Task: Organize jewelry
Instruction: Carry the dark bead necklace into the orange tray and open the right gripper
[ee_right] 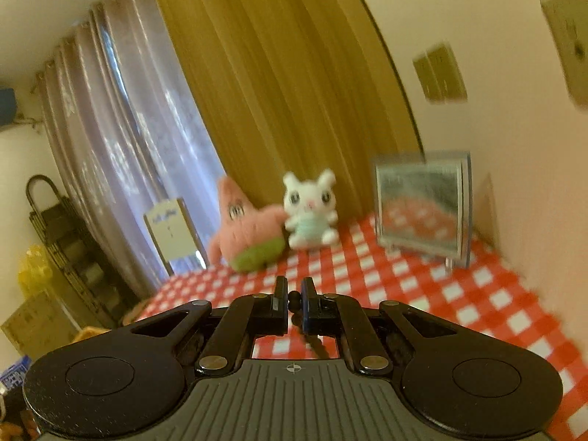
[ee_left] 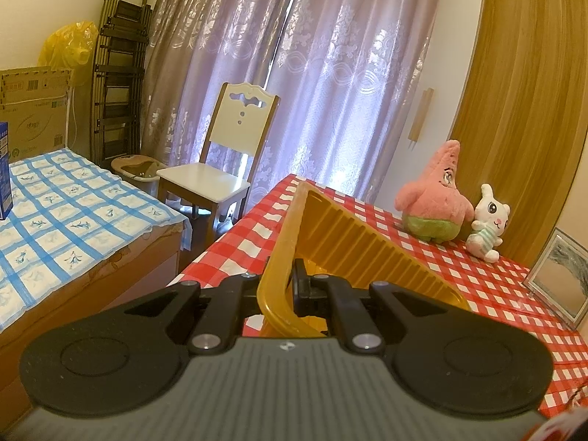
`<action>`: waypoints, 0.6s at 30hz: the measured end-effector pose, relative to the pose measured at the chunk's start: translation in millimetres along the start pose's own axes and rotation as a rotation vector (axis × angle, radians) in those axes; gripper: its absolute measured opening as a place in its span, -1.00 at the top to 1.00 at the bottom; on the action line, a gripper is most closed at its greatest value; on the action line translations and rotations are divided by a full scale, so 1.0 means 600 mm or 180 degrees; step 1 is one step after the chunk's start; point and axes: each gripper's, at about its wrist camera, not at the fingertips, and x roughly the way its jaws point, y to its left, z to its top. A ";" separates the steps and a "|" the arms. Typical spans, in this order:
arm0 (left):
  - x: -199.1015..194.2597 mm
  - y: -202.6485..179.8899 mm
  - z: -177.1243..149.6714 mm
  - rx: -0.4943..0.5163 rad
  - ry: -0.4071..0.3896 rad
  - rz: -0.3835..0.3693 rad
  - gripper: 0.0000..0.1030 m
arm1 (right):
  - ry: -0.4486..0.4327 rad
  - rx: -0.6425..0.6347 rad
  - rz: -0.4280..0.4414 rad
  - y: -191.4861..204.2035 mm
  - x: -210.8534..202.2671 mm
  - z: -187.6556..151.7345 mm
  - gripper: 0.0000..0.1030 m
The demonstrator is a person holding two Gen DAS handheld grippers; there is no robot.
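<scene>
In the left wrist view my left gripper (ee_left: 283, 286) is shut on the near rim of a yellow ribbed plastic tray (ee_left: 352, 242), which is tilted up over the red checked tablecloth (ee_left: 477, 286). In the right wrist view my right gripper (ee_right: 294, 299) is shut on a dark beaded piece of jewelry (ee_right: 294, 299); round black beads show between the pads and a strand hangs below them. It is held above the red checked tablecloth (ee_right: 404, 286). The view is blurred.
A pink starfish plush (ee_left: 437, 194) and a white bunny plush (ee_left: 488, 220) sit at the table's back, also in the right wrist view (ee_right: 250, 224) (ee_right: 312, 213). A framed picture (ee_right: 422, 205) leans at the right wall. A white chair (ee_left: 224, 154) and a blue checked bed (ee_left: 55, 213) stand left.
</scene>
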 end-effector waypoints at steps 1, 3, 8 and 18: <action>-0.001 0.001 0.000 -0.0002 0.0003 0.0000 0.88 | -0.0052 -0.0021 0.0004 0.004 -0.008 0.011 0.87; -0.001 0.001 0.000 0.0002 0.0001 0.0001 0.88 | -0.0141 -0.0068 -0.0007 0.010 -0.022 0.025 0.87; -0.001 0.000 0.000 0.0000 0.0003 0.0002 0.88 | -0.0300 -0.0122 0.0006 0.024 -0.046 0.057 0.87; -0.001 -0.001 0.001 -0.0007 0.0001 -0.0006 0.88 | -0.0515 -0.0274 0.0119 0.059 -0.078 0.104 0.87</action>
